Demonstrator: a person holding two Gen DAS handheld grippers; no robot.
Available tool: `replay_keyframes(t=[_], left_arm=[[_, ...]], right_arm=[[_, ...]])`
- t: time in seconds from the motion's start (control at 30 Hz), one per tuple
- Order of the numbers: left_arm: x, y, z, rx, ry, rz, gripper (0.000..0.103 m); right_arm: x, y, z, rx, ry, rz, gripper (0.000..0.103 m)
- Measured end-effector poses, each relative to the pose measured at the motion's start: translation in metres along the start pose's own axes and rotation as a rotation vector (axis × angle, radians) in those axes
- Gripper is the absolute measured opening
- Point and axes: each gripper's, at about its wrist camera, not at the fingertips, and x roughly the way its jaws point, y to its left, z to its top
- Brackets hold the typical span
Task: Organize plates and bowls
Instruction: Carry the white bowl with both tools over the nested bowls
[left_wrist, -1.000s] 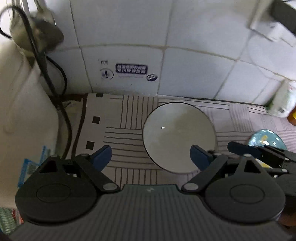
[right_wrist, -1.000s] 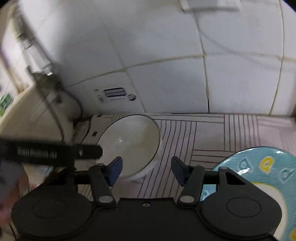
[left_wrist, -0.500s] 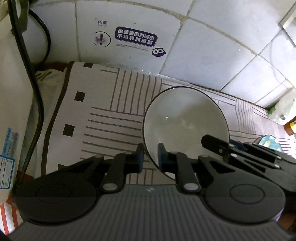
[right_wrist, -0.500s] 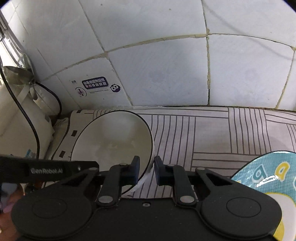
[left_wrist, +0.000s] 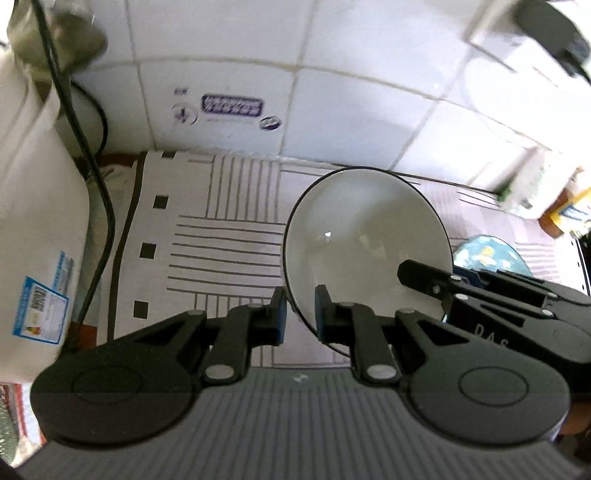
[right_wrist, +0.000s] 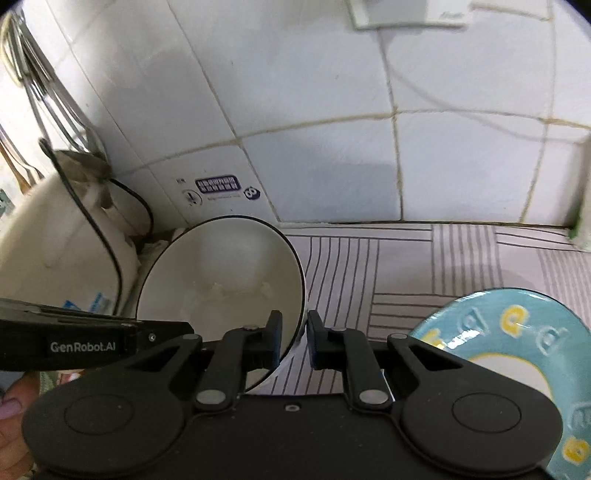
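Bowl (left_wrist: 365, 243) sits tipped between both grippers, its near-left rim pinched tight by the left gripper (left_wrist: 298, 314) and its right rim pinched by the right gripper (right_wrist: 293, 341), while the blue plate (right_wrist: 517, 339) lies just right of it on the mat (right_wrist: 424, 266).

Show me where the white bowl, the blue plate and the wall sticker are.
white bowl (right_wrist: 221, 280): right wrist view, inner wall.
blue plate (right_wrist: 517, 325): right wrist view, patterned rim.
wall sticker (left_wrist: 232, 105): left wrist view, blue printed label.
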Motion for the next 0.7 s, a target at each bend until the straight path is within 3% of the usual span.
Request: replay_keyframes(t=[0.17,0.37,0.7], left_arm=[[-0.029,-0.033,-0.004,0.079,0.007,-0.018,0.014],[-0.063,-0.089,-0.014,0.204,0.022,-0.029,0.014],[-0.099,-0.189,-0.037,0.344,0.023,-0.099,0.014]], right_arm=[[-0.044,-0.014,-0.007,0.067,-0.014,0.009,0.017],[-0.108,-0.024,-0.017,0.066,-0.042,-0.059,0.018],[-0.209,-0.073,-0.055,0.113,-0.185,-0.145,0.018]])
